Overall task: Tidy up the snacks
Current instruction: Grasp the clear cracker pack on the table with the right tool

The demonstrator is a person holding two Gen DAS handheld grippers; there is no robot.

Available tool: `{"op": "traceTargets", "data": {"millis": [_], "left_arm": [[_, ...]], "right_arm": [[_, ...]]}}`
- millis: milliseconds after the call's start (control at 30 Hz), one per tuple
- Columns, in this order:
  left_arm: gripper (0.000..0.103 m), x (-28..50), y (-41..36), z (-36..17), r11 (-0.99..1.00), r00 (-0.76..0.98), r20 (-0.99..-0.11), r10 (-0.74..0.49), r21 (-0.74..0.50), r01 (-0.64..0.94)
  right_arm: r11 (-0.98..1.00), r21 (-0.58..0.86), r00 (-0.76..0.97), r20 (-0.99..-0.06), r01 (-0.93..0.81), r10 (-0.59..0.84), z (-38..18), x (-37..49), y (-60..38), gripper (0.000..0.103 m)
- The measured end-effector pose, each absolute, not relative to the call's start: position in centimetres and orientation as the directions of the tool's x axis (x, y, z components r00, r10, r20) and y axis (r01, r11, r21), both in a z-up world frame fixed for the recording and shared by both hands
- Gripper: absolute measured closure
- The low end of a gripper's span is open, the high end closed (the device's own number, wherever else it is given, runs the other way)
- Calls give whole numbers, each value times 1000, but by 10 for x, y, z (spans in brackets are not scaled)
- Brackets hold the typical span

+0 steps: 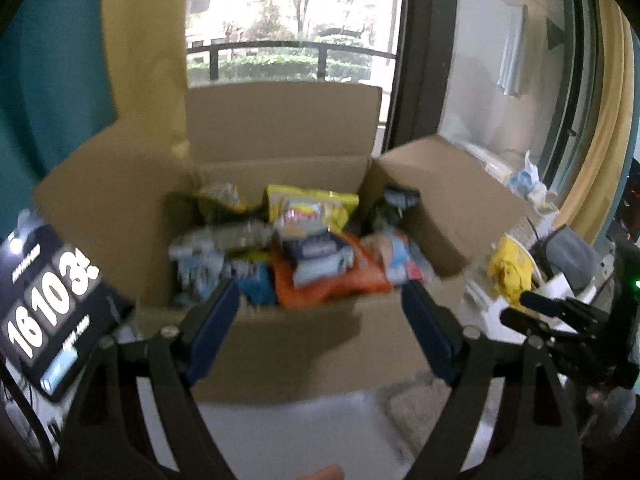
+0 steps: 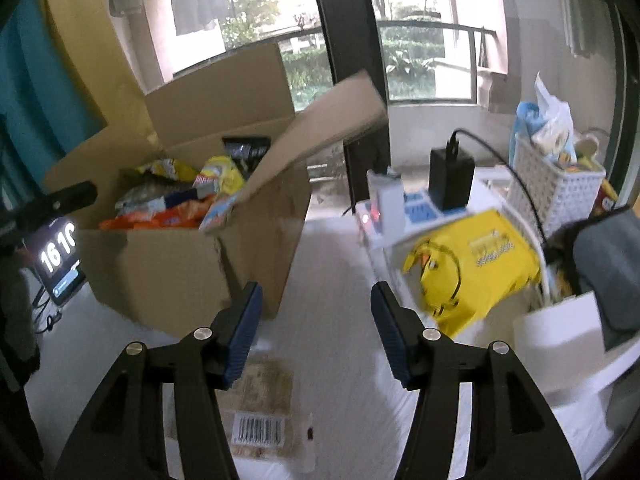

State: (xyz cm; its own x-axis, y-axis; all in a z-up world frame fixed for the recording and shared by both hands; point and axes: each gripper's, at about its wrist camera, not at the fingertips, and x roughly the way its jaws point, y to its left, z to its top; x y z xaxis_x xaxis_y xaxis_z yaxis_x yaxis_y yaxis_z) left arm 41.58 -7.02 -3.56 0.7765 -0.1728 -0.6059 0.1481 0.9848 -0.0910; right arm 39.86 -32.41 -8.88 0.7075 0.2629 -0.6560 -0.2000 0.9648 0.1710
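An open cardboard box [image 1: 296, 344] stands on the white table, filled with snack packets: an orange bag [image 1: 332, 290], a yellow chip bag [image 1: 312, 204] and a blue-white packet [image 1: 320, 260] on top. My left gripper [image 1: 320, 316] hangs open in front of the box's near wall, nothing between its fingers. My right gripper [image 2: 316, 324] is open over the bare table to the right of the box [image 2: 180, 268], also holding nothing. A clear packet with a barcode [image 2: 260, 412] lies flat just below it. A yellow bag [image 2: 476, 264] leans in a white rack at the right.
A dark tablet showing a clock [image 1: 48, 312] stands left of the box. At the right are a power strip with a black charger [image 2: 452, 176], a white lattice basket [image 2: 556, 188] of items and a white roll [image 2: 560, 344]. The box's right flap [image 2: 320, 128] sticks up.
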Motion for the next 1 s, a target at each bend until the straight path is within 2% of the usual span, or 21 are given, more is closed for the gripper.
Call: {"op": "traceTargets", "data": {"millis": [533,1000], "left_arm": [[19,375,-94,-142,989,613,-777,-142,-94,111],[19,376,-110,-175,989,536,-835,-123,-59,134]], "right_arm": [[945,242,601,-729,-222,328,-138,384,-310,44],[915,328,518,-754,-234,403,-166,387,-303,43]]}}
